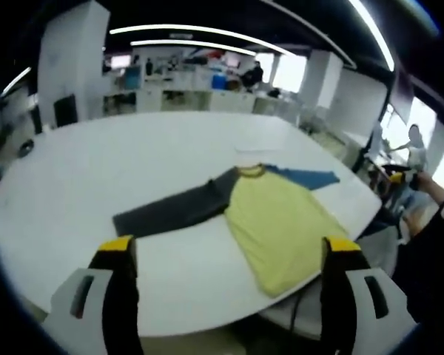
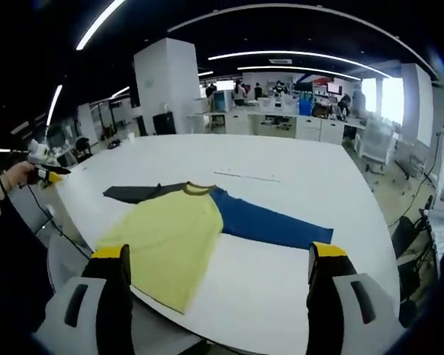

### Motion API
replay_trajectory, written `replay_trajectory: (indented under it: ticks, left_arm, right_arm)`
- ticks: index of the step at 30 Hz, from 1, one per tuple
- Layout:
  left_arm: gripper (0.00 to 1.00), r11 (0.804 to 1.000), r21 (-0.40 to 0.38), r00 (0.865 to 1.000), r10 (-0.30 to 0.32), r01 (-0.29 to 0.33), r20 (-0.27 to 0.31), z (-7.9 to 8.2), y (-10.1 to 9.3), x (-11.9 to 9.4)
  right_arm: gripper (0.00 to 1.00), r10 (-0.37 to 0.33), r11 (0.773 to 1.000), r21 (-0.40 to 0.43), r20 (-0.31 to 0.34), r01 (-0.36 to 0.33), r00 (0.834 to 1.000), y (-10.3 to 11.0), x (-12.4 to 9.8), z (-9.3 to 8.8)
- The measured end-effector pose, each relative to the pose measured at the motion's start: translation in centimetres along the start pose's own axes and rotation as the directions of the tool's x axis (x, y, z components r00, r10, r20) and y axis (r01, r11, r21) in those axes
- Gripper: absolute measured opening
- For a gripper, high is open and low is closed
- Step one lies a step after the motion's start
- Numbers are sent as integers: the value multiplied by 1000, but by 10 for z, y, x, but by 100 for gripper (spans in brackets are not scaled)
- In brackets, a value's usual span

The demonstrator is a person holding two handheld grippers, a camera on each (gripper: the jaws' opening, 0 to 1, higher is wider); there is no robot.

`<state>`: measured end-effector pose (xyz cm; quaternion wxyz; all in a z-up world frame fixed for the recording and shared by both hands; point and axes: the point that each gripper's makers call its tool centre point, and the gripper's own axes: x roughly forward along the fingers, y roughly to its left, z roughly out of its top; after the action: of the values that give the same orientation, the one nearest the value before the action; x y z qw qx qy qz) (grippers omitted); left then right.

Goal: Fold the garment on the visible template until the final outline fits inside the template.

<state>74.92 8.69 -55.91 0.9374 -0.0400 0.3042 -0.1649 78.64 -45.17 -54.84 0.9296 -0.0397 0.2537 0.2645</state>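
Left gripper view: left gripper point(image 1: 227, 255), jaws spread and holding nothing, faces the shirt point(image 1: 277, 222) — soft yellow body, grey sleeve point(image 1: 176, 209) — flat on a smooth white table point(image 1: 96, 170), hem at its edge.

Right gripper view: right gripper point(image 2: 218, 266), likewise released; blue sleeve point(image 2: 270, 223) outstretched. A careless tug could drag the limp shirt off the edge.
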Motion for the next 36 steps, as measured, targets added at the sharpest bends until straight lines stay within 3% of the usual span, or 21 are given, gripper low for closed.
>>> replay_trajectory:
  ticks: [22, 36]
  left_arm:
    - [99, 999, 13, 998, -38, 39, -44, -4, -20, 20]
    - [99, 996, 16, 993, -84, 86, -86, -4, -55, 44]
  right_arm:
    - [97, 12, 1000, -5, -50, -12, 999, -17, 18, -13]
    - [84, -15, 997, 76, -89, 21, 996, -73, 47, -40]
